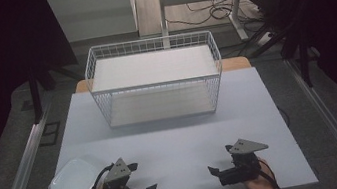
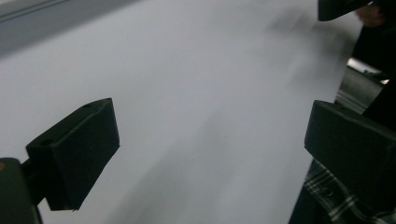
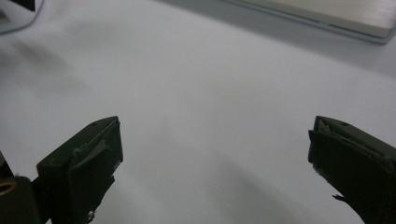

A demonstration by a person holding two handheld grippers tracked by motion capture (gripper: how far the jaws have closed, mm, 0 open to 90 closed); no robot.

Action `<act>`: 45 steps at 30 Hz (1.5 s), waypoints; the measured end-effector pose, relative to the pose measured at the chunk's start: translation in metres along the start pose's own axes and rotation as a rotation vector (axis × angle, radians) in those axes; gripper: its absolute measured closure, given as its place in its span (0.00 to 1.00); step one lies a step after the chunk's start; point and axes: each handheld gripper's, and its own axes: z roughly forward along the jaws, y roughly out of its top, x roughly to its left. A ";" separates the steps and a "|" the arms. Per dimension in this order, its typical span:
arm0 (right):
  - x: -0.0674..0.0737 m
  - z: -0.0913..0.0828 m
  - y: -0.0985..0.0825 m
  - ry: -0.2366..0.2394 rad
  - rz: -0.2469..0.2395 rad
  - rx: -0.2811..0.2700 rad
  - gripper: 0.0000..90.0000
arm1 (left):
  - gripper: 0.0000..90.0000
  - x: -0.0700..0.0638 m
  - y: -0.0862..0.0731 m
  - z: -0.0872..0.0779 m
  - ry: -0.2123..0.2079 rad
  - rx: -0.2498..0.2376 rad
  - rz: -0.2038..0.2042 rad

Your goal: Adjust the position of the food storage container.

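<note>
I am holding my left hand-held gripper low over the near edge of the white table, its jaws standing wide apart with nothing between them, only bare table showing past them in the left gripper view. A clear plastic container is sitting just beside this hand-held gripper, on its outer side, not touching it. I am keeping my right hand-held gripper at the same near edge, well apart from the left one and facing it, its jaws also spread wide and gripping nothing. A white wire basket is standing farther off, ahead of both hand-held grippers, near the far side of the table.
</note>
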 end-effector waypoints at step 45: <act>-0.003 0.002 0.000 -0.076 -0.043 -0.001 0.00 | 0.69 0.021 -0.013 -0.102 0.209 -0.054 -0.040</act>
